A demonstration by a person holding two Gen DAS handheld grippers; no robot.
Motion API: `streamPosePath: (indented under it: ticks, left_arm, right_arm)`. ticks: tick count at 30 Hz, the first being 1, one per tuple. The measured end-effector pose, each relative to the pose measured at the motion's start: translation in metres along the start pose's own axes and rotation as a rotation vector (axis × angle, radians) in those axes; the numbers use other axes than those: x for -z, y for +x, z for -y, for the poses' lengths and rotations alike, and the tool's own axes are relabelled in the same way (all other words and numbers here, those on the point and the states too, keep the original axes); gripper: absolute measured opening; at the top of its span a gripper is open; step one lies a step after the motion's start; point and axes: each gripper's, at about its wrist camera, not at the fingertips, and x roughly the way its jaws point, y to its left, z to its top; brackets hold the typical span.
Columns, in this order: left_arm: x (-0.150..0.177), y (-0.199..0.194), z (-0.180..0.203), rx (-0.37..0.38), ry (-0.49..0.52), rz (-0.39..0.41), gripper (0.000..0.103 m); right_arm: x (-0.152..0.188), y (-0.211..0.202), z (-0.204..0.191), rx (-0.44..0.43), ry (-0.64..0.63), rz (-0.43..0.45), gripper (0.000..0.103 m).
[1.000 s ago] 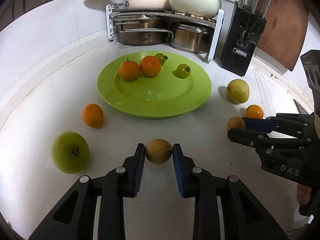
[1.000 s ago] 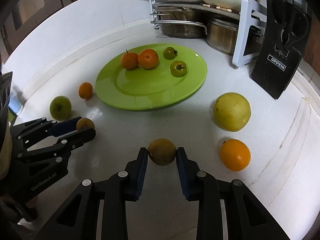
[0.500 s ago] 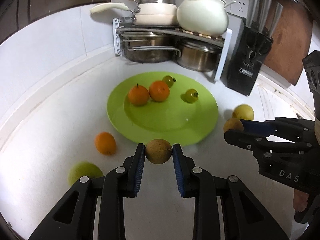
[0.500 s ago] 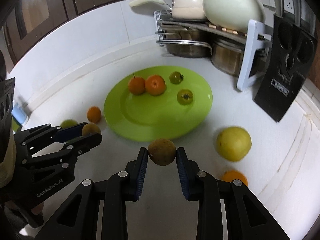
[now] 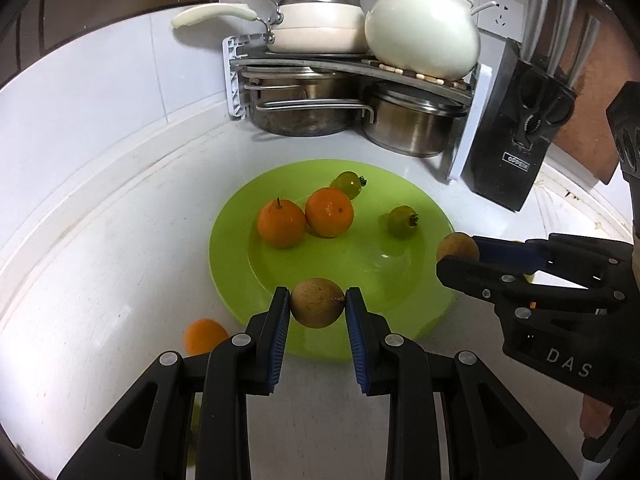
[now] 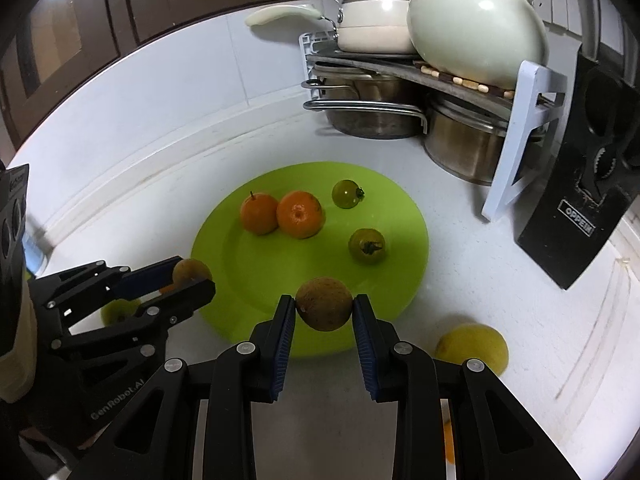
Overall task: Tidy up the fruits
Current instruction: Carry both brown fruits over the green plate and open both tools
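- Both your grippers have come up off the counter and forward since a second ago, so each brown fruit now hangs over the near rim of the green plate (image 5: 224, 256) instead of over bare white countertop (image 5: 104, 264).
- Your left gripper (image 5: 318, 306) is clamped on a brown fruit (image 5: 317, 302), blue pads (image 5: 280, 332) pressed against both its sides.
- Your right gripper (image 6: 324, 310) is doing the same with a second brown fruit (image 6: 324, 309), pinched between its pads above the plate's front edge.
- On the plate: two oranges (image 5: 281, 224) touching each other toward the back left, plus two green tomatoes (image 5: 402, 221), one near the far rim and one to the right of the oranges.
- Off the plate: a small orange (image 5: 204, 336) just beside its left edge on the counter, a green apple (image 6: 120, 310) partly hidden behind your left gripper, and a yellow fruit (image 6: 474, 346) near the plate's right front edge.
- At the back there's a pot rack (image 5: 352, 64) with steel pots under it and a white pot (image 5: 422, 36) on top, and a black knife block (image 5: 516, 136) to its right.
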Motion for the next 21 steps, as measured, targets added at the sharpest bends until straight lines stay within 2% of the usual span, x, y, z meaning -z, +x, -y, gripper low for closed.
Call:
streamPosePath:
  ticks: [13,21]
  left_arm:
    - [-0.007,0.03,-0.001,-0.004,0.007,-0.057,0.029]
    - [-0.006,0.032,-0.005,-0.006,-0.014,-0.043,0.03]
  right_arm:
    - [-0.004,0.025,0.006,0.003,0.008,-0.045,0.031]
    - [-0.006,0.026,0.006,0.0,0.011,-0.044,0.032]
